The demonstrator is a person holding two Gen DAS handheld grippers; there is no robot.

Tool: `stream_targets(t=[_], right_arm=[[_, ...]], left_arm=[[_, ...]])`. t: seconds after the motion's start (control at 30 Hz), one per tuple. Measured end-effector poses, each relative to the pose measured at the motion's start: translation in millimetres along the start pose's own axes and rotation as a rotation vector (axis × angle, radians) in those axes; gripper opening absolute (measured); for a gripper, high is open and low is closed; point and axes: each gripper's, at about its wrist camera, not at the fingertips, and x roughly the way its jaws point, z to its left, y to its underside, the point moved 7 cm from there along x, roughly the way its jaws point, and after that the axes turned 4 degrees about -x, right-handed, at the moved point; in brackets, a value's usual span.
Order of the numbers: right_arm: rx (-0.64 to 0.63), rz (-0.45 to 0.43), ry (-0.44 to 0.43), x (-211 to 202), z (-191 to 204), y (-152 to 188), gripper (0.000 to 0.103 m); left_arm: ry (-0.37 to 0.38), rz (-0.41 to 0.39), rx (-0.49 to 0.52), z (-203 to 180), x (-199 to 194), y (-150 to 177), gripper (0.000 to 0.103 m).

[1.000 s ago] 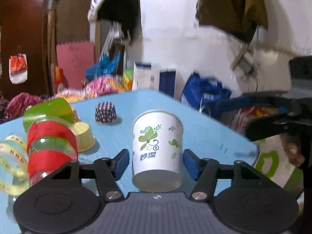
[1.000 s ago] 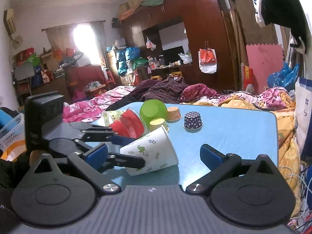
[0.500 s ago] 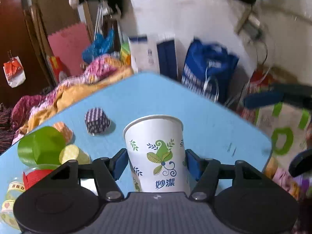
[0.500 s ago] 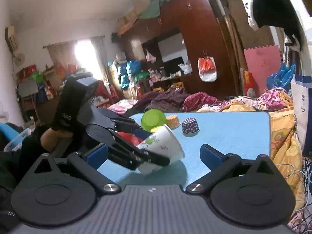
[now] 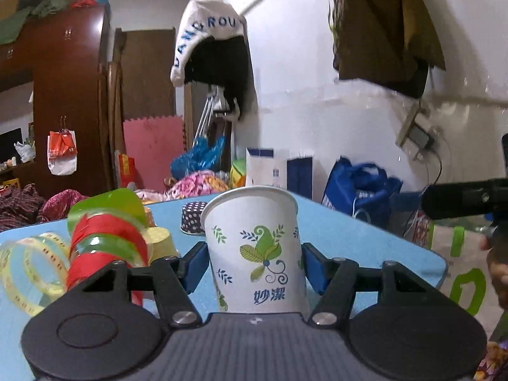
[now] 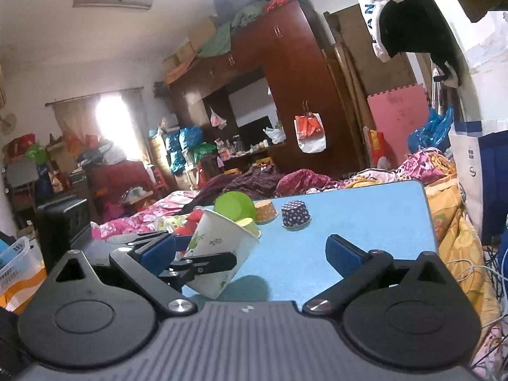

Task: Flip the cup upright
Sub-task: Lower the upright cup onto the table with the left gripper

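Observation:
A white paper cup [image 5: 254,247] with a green leaf print sits between the blue pads of my left gripper [image 5: 254,263], which is shut on it. Its mouth faces up in the left wrist view. In the right wrist view the same cup [image 6: 219,247] is held tilted, mouth up and to the right, above the blue table [image 6: 365,219], with a shadow beneath it. My right gripper [image 6: 250,249] is open and empty, just in front of the cup.
Left of the cup are a green bowl [image 5: 108,204], red and green tape rolls [image 5: 104,241], yellow tape rolls [image 5: 28,266], a yellow cupcake liner [image 5: 160,241] and a dotted purple liner [image 5: 192,217]. The table edge [image 5: 412,247] is at right.
My left gripper has turned the cup from mouth-down to mouth-up and tilted it up off the table. The right gripper has stayed open.

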Motion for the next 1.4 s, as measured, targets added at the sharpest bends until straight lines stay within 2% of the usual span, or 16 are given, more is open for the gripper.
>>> stream_targets(t=[0.2, 0.43, 0.77, 0.87, 1.1, 1.4], right_arm=[[0.001, 0.022, -0.008, 7.9, 3.7, 2.1, 0.102], [-0.014, 0.018, -0.015, 3.0, 8.2, 3.3, 0.102], [0.008, 0.009, -0.023, -3.7, 3.1, 1.1, 0.102], [0.02, 0.017, -0.026, -2.3, 1.8, 1.6, 0.102], [0.06, 0.03, -0.038, 2.1, 0.2, -1.0, 0.102], [0.042, 0.029, -0.033, 1.0, 4.7, 0.0, 0.102]], left_arm=[[0.006, -0.007, 0.013, -0.3, 2.9, -1.4, 0.066], [-0.006, -0.073, 0.021, 2.1, 0.1, -8.0, 0.068], [0.026, -0.054, 0.059, -8.7, 2.5, 3.0, 0.068], [0.039, -0.077, 0.041, -7.0, -2.2, 2.4, 0.068], [0.037, -0.109, 0.052, -5.5, -11.6, 4.6, 0.067], [0.033, -0.094, 0.063, -4.9, -14.4, 12.7, 0.066]])
